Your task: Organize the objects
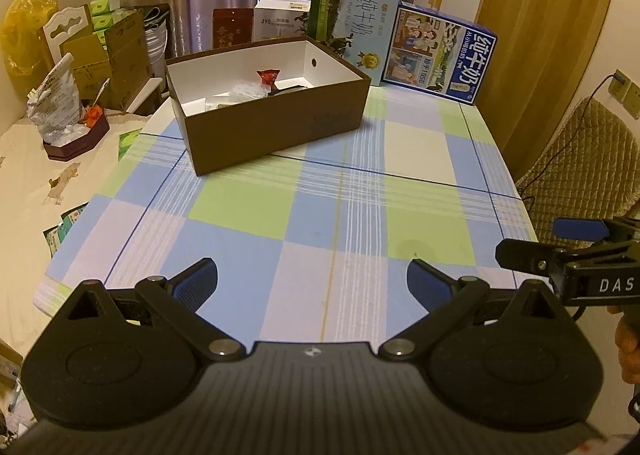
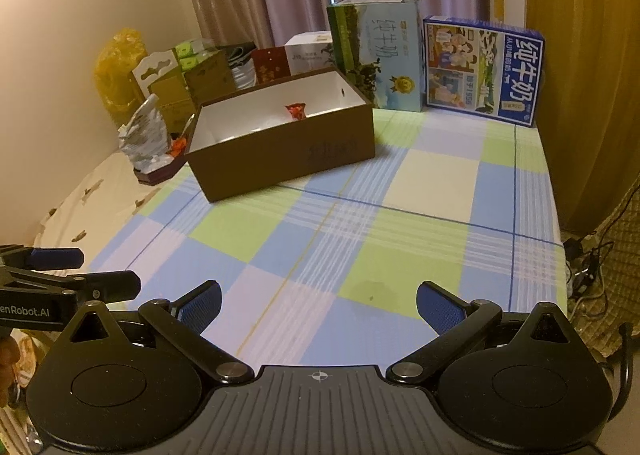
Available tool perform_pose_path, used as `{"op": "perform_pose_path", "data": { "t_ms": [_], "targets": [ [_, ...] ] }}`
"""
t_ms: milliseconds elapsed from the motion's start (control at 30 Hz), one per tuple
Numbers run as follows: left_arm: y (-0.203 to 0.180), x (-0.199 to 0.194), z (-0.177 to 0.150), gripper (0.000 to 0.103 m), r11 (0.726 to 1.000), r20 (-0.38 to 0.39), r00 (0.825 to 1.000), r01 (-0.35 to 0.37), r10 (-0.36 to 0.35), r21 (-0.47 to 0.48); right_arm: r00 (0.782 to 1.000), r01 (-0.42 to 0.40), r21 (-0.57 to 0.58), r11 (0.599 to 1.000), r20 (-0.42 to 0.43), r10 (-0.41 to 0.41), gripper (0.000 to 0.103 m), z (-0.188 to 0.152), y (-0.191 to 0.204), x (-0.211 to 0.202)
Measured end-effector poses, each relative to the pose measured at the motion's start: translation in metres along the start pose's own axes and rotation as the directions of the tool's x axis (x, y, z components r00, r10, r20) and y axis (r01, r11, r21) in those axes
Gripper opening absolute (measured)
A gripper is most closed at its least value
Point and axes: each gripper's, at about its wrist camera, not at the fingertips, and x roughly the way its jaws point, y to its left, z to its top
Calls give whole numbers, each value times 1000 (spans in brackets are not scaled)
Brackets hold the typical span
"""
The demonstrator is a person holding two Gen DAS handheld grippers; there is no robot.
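Two grippers are in view, both with the jaws spread wide and nothing between them. The left gripper (image 1: 312,281) hangs over the near edge of the checked tablecloth (image 1: 328,215), and the right gripper (image 2: 319,305) is just beside it on its right; each wrist view catches the other gripper at its side edge.

Ahead of both grippers, far across the cloth and a little to the left, stands one open brown box (image 1: 272,127) with white inner walls. Inside it lies one red wrapped candy (image 1: 267,77), and beside the candy there is one crumpled clear wrapper (image 1: 248,90) and some darker things that I cannot identify. The right wrist view looks lower, so of the contents it shows only the red candy (image 2: 296,111) above the box wall.

Behind the box, at the far edge, stand two milk cartons: one green milk carton (image 1: 354,21) and, to the right of it, one blue milk carton (image 1: 440,51).

Far left of the left gripper there is one small dark red tray (image 1: 76,139) holding a crumpled silver bag (image 1: 54,103), and behind it cardboard boxes (image 1: 108,55). Only the left wrist view shows a chair with quilted cover (image 1: 580,163) at the far right
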Motion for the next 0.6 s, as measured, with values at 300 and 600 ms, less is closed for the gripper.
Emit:
{"op": "perform_pose_path", "data": {
  "t_ms": [300, 600],
  "targets": [
    [-7, -8, -15, 100, 1000, -8, 1000, 6, -6, -5, 1000, -2, 5, 1000, -11, 2, 101, -12, -6, -9],
    [-13, -9, -20, 100, 1000, -15, 1000, 5, -5, -7, 1000, -8, 3, 1000, -23, 8, 101, -20, -12, -11]
  ]
}}
